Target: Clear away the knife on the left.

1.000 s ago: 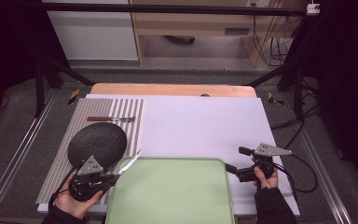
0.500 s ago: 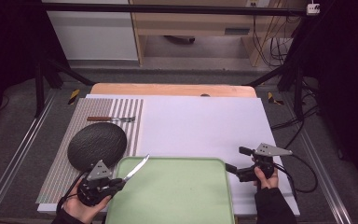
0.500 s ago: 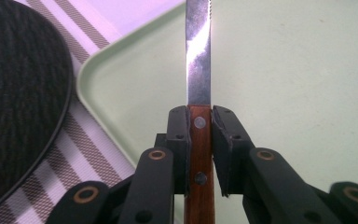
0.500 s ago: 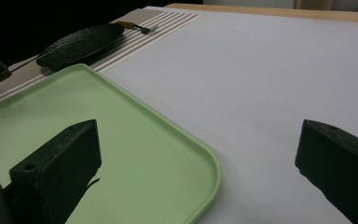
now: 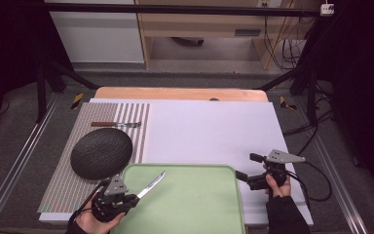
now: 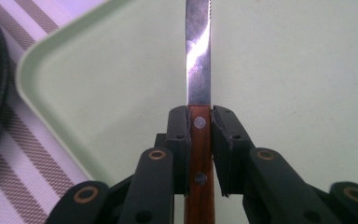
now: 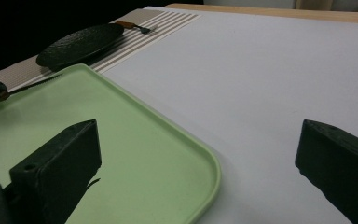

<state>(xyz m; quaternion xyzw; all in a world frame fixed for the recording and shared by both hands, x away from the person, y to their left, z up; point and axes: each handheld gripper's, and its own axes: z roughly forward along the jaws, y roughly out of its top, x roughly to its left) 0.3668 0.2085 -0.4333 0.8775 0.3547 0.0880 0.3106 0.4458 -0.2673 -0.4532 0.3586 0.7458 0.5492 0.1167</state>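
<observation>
A lab: black camera-rig frame (image 5: pixel 185 9) and trailing cables (image 5: pixel 277 44) surround the table.

Wooden table (image 5: pixel 175 93) under white sheet (image 5: pixel 214 131), striped mat (image 5: pixel 131 122), green tray (image 5: pixel 195 204).

Even overhead light keeps the tabletop bright while the room around it falls to near black. A white glare streak runs along the knife blade (image 6: pixel 198 51) just ahead of the left gripper (image 6: pixel 199 122). The right gripper (image 7: pixel 200 154) shows its near jaws soft and out of focus, with a small shadow beneath one on the green tray (image 7: pixel 135 154).

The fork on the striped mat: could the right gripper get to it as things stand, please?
Probably yes: the right gripper is open and holds nothing, and bare white table lies between it and the fork, though right across.
</observation>
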